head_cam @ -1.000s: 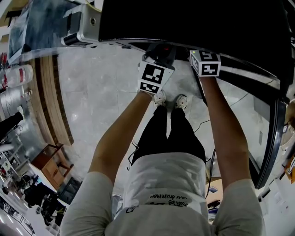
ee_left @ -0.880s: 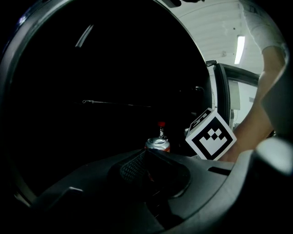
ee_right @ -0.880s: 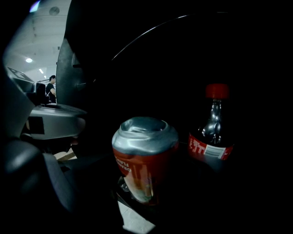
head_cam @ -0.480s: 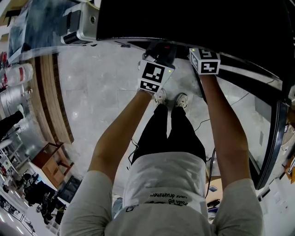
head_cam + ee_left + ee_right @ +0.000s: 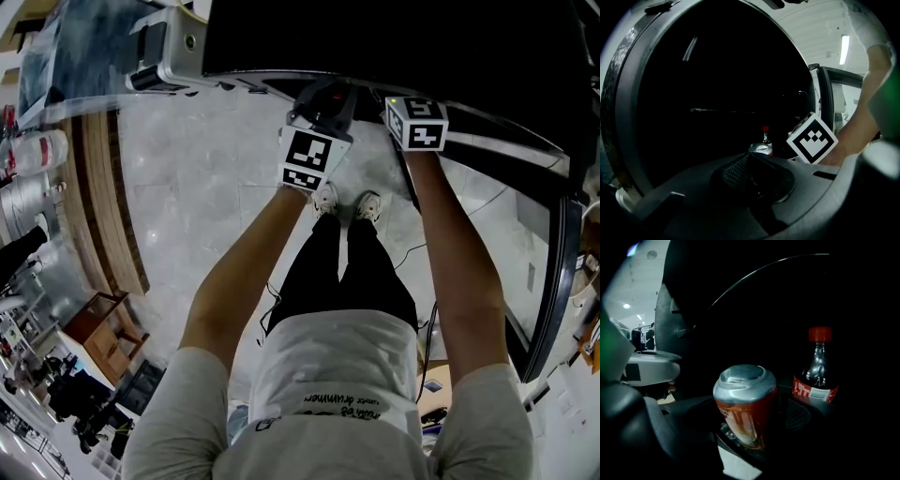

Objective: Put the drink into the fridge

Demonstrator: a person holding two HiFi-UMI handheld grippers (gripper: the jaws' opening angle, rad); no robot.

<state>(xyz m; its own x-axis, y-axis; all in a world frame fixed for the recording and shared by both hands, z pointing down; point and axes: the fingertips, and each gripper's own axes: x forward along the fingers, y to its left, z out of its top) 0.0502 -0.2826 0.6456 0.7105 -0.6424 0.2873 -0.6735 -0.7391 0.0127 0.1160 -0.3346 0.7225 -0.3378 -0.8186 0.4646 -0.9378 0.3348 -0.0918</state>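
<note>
Right gripper [image 5: 752, 425] has the drink. The can [image 5: 745, 401] sits dead centre in the right gripper view with a jaw on either side of it, and as far as I can read in this gloom they are closed in on its red body. It's upright, long axis straight up the frame, silver top tipped a touch towards the camera.

We're at the mouth of the fridge [image 5: 403, 47], that big dark cavity across the top of the head view, and both my arms are stretched up into it. I can't tell whether the can's base is on a shelf or hanging just above one; it's too dark underneath.

The thing to watch is the cola bottle [image 5: 818, 371]. It stands deeper in, at right of centre in the right gripper view, clear of the can but not by much. So I reckon the drink wants to go forward and down on the left of that bottle without nudging it.

Left gripper [image 5: 749, 161] is a spectator, jaws looking drawn together with nothing in them. From its view the can peeps just above the jaw tips, and the right gripper's marker cube [image 5: 812, 139] is to the right. The right hand is the one doing this job.
</note>
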